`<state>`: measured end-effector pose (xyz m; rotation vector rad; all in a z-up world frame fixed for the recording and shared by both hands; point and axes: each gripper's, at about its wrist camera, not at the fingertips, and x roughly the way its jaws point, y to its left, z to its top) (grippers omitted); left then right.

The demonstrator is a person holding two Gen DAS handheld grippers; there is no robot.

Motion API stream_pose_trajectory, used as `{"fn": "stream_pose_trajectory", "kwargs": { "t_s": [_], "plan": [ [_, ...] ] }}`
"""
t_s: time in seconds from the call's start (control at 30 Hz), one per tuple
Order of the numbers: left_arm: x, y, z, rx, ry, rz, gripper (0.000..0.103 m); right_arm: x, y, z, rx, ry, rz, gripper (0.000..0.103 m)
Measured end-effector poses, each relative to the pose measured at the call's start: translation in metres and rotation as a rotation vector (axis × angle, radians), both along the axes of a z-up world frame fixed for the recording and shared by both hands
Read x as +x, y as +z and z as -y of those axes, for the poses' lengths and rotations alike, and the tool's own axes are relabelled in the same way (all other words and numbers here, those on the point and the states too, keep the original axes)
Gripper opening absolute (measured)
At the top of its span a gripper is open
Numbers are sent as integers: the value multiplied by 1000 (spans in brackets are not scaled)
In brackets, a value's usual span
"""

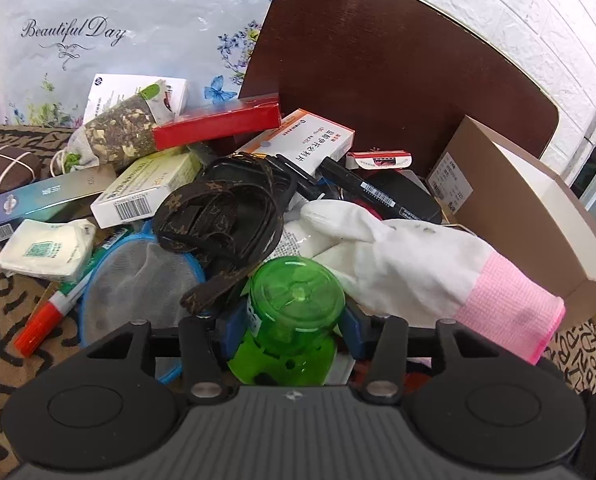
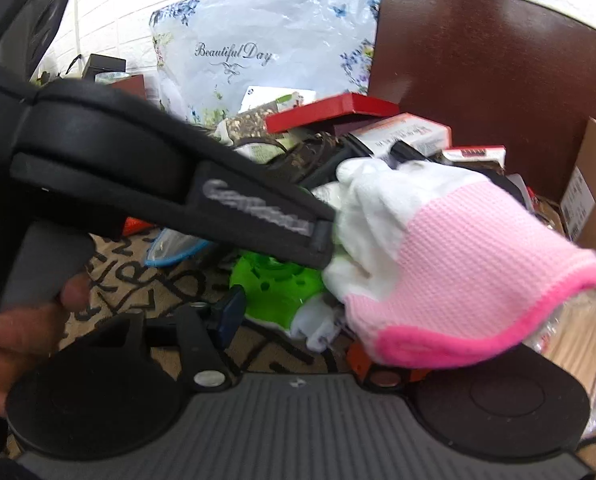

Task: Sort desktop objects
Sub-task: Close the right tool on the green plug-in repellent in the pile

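1. Green bottle point(image 1: 293, 320) sits in the middle of the messy pile on the table point(image 1: 1, 292), with its round bottom facing my left camera.
2. My left gripper point(image 1: 293, 324) has one blue pad on each side of the green bottle, tight against it, so it is clamped on the bottle.
3. A white glove with a pink cuff point(image 1: 422, 264) lies just right of the bottle, on top of other things.
4. A brown patterned strap point(image 1: 221, 216) curls just behind the bottle, and one end hangs down beside it.
5. A blue-rimmed mesh strainer point(image 1: 137, 280) lies to the left, next to a red-capped marker point(image 1: 45, 324).
6. Medicine boxes point(image 1: 298, 144), a red box point(image 1: 217, 120) and a black marker point(image 1: 358, 184) are stacked farther back.
7. In my right camera the glove's pink cuff point(image 2: 458, 272) fills the space in front of my right gripper point(image 2: 298, 316). I see only its left blue pad point(image 2: 231, 308), so I cannot tell if it is apart or together.
8. A person's hand point(image 2: 25, 332) holds the left gripper's handle.
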<state>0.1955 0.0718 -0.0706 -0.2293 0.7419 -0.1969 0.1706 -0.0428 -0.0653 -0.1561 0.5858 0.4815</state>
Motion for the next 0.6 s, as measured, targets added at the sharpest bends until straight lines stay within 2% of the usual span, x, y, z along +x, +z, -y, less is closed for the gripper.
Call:
{"fn": "stream_pose_trajectory", "kwargs": {
  "t_s": [0.07,0.17,0.6],
  "plan": [
    [0,-1,-1,3,-15,4,51,2,-4,-5,-10,16,-2,60],
    [-6,0,1,18,-39,7,51,-3,-9,-7,-46,49,-16,55],
    [-69,0,19,26,-134,-4,51,-61,5,30,10,80,-127,49]
  ]
}}
